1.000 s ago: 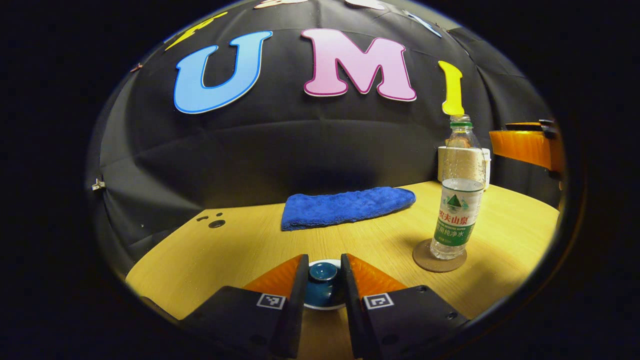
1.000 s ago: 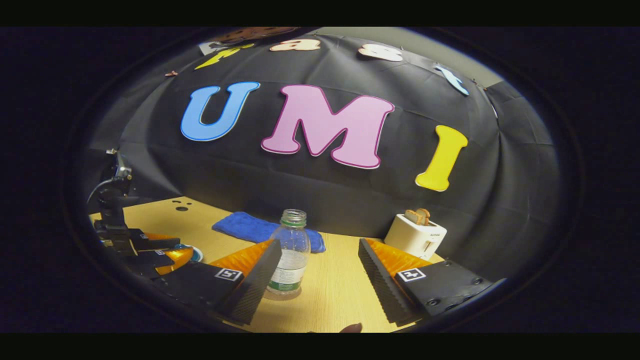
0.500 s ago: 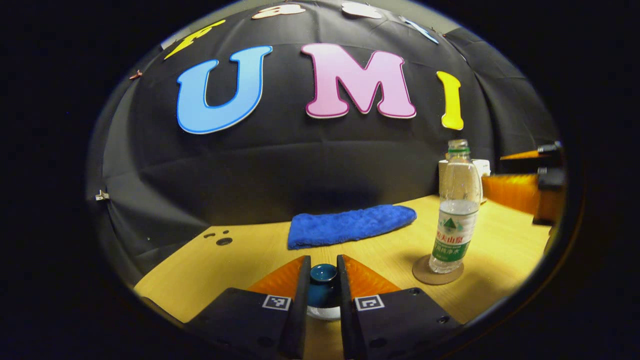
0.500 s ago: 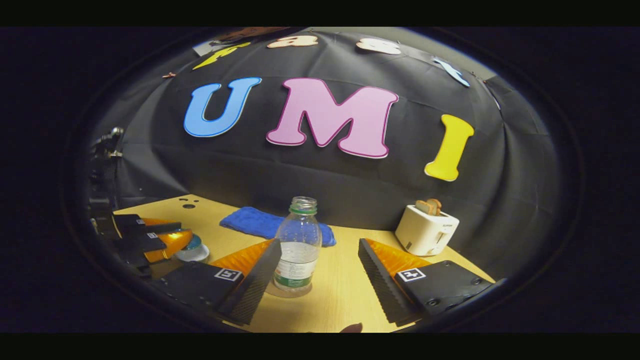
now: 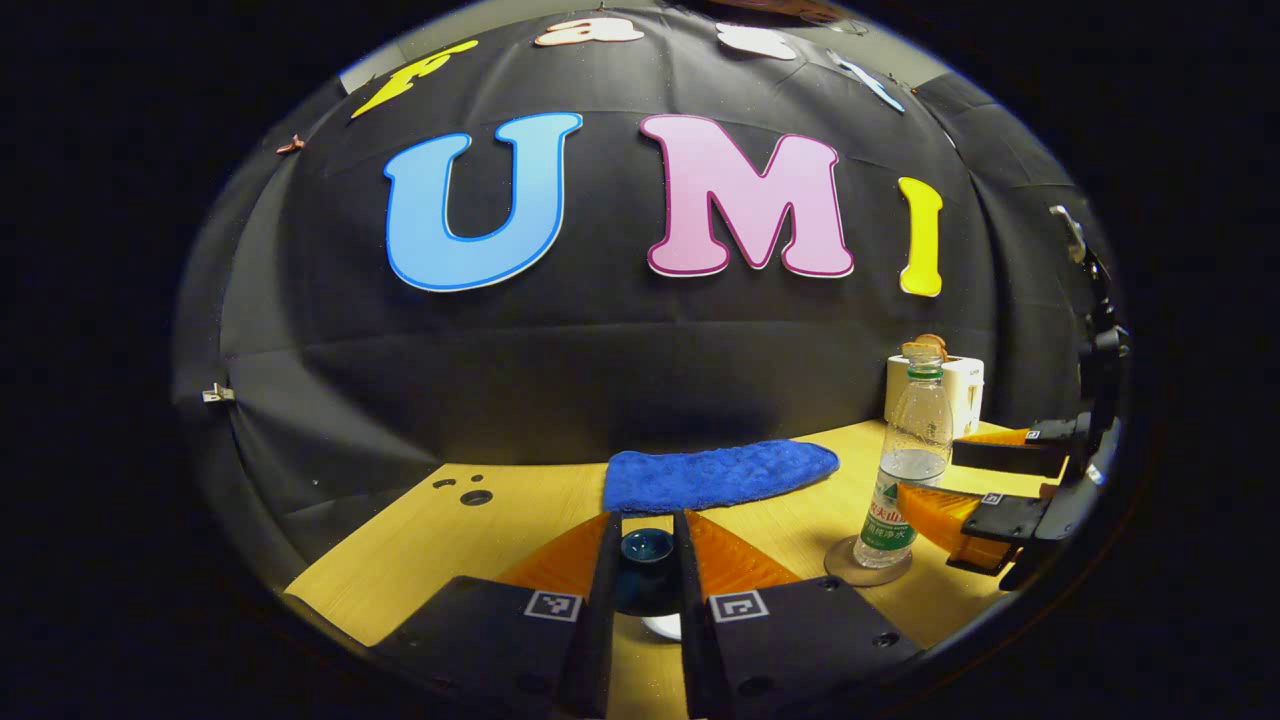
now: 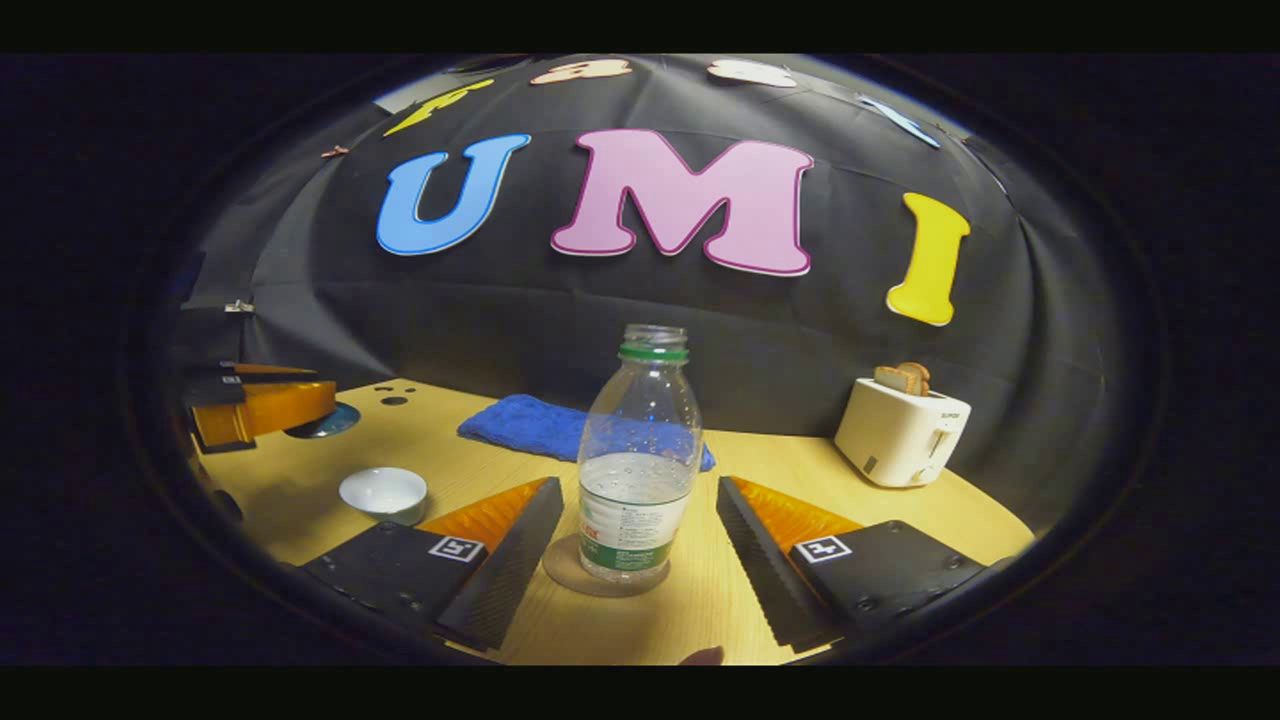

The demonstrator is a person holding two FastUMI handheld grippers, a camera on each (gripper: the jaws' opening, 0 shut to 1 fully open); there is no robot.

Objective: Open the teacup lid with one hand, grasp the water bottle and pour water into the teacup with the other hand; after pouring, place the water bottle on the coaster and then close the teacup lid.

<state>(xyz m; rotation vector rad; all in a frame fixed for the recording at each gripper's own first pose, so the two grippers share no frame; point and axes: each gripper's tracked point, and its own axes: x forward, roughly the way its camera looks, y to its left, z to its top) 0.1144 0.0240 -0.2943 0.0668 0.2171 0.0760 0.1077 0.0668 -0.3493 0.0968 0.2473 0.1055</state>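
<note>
On the bench [image 6: 700, 610], catalogued by item:

Teacup lid [image 5: 647, 548]: dark blue, pinched at its knob between the jaws of the left gripper [image 5: 646, 570]. A second ago it sat on the cup; it is now raised clear, seen in the right gripper view held high at the far left. Lid-opening step judged done.

Teacup [image 6: 383, 493]: white, uncovered, standing open on the bench, well apart from the bottle and below the lifted lid.

Water bottle [image 6: 640, 470]: clear, uncapped, about half full, upright on the round coaster [image 6: 565, 570]. Untouched.

Right gripper [image 6: 640, 545]: jaws spread wide, one either side of the bottle's lower body without contact. It has drawn closer to the bottle over the last second. Next step judged to be closing on the bottle, then carrying it to the cup for pouring.

Other stock: blue cloth [image 5: 720, 475] folded at the back of the bench; white toaster [image 6: 903, 432] with bread, far right.
</note>
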